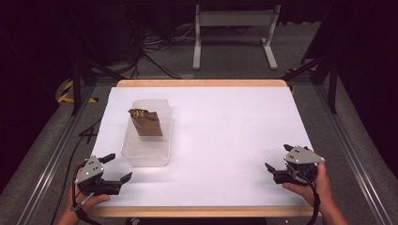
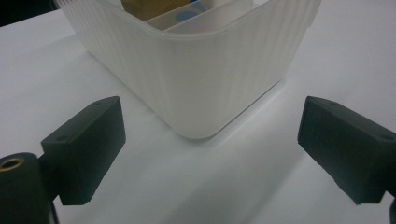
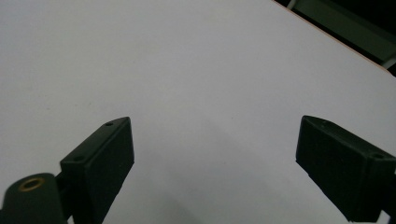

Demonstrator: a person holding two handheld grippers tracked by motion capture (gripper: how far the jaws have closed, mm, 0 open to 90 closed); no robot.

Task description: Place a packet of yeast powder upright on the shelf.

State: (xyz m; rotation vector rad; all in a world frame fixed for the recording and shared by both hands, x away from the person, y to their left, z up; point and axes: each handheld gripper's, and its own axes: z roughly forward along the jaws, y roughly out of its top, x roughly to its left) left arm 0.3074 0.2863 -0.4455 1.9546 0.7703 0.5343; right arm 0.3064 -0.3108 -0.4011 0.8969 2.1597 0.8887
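White table holds a ribbed translucent tub; left tool and right tool gape empty.

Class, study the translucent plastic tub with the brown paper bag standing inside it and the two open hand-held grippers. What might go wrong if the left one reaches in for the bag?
1. The translucent ribbed plastic tub looks light; a jaw of the left hand-held gripper catching its rim could slide or tip it.
2. The brown paper bag with a crumpled top stands upright, so a sideways nudge may topple it.
3. The right hand-held gripper hovers far away, leaving the tub unsteadied.
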